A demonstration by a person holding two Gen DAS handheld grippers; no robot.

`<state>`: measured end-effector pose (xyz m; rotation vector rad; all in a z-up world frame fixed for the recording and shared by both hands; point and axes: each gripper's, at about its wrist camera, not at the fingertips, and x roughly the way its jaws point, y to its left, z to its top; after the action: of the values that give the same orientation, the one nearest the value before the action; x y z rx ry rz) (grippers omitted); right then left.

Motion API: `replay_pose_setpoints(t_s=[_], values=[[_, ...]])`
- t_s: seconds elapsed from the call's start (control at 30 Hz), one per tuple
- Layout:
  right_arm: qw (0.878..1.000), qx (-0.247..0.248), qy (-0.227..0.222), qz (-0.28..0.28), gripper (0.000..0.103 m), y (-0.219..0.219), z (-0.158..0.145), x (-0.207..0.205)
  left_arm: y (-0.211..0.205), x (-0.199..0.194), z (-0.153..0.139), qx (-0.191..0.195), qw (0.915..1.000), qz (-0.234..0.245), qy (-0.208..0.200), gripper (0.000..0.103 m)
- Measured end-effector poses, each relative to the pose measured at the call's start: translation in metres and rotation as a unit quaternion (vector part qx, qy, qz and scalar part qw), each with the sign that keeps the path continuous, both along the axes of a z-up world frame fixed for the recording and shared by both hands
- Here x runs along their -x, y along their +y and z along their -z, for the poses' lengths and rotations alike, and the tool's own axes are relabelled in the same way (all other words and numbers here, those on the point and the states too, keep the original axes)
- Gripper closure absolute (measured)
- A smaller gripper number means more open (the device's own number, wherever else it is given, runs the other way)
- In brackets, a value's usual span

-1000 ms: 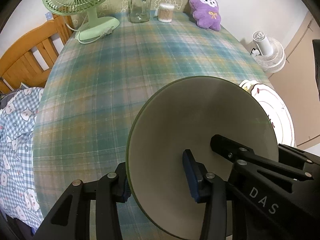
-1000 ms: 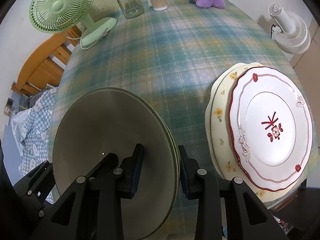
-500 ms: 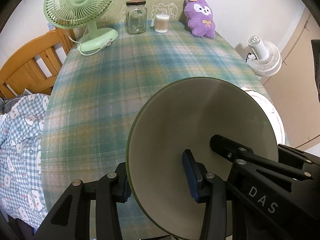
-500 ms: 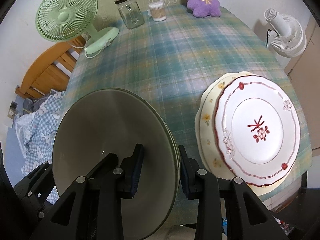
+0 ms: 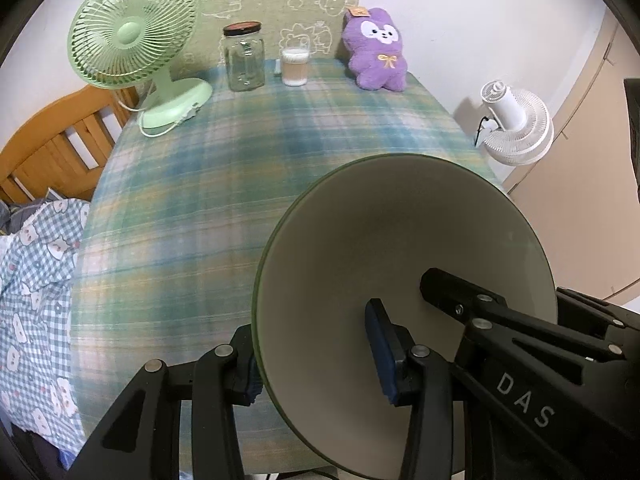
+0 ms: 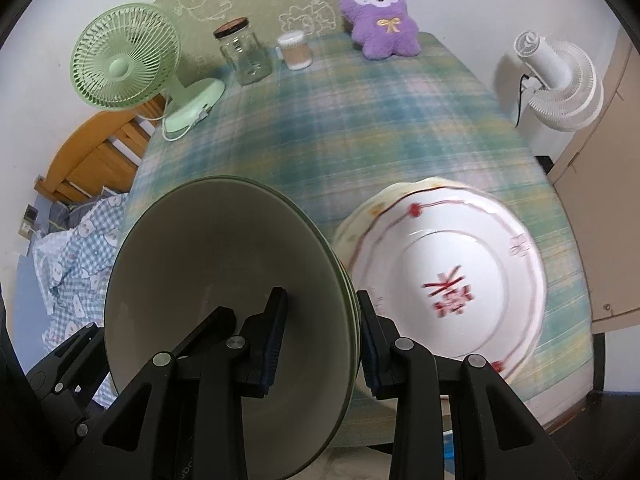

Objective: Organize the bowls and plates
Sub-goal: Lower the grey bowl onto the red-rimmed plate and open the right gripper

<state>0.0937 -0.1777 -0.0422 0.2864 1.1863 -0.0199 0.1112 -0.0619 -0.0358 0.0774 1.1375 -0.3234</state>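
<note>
A stack of grey-green bowls [image 5: 400,264] is held off the plaid table [image 5: 240,184] by both grippers. My left gripper [image 5: 316,364] is shut on the stack's near-left rim. My right gripper [image 6: 320,340] is shut on the stack's right rim, where several nested rims show [image 6: 224,280]. A white plate with a red rim and red mark [image 6: 444,280] lies on a cream flowered plate [image 6: 360,216] at the table's near right. The bowls hide both plates in the left wrist view.
A green desk fan [image 5: 132,44], a glass jar [image 5: 244,58], a cotton-swab tub [image 5: 295,66] and a purple plush [image 5: 376,54] stand along the far edge. A white floor fan [image 5: 516,124] stands off the right side. A wooden bed with checked bedding [image 5: 36,280] is left.
Both grippers have lifted and tilted back with the bowl stack, so more of the far wall shows. The plates now sit lower and nearer in the right wrist view.
</note>
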Motion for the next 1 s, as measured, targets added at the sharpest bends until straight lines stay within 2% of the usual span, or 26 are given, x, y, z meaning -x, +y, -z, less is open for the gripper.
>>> replay_pose_setpoints(t_s=[0.33, 0.6, 1.0], values=[[1.000, 0.010, 0.000, 0.000, 0.066, -0.062, -0.004, 0.003, -0.062, 0.003, 0.000, 0.007, 1.0000, 0.000, 0.002, 0.060], [1.000, 0.010, 0.012, 0.000, 0.066, -0.106, 0.006, 0.002, -0.108, 0.001, 0.010, 0.006, 0.9999, -0.005, 0.013, 0.060], [0.999, -0.002, 0.033, -0.024, 0.066, -0.139, 0.031, -0.007, -0.138, 0.001, 0.030, -0.010, 0.9988, -0.036, 0.033, 0.060]])
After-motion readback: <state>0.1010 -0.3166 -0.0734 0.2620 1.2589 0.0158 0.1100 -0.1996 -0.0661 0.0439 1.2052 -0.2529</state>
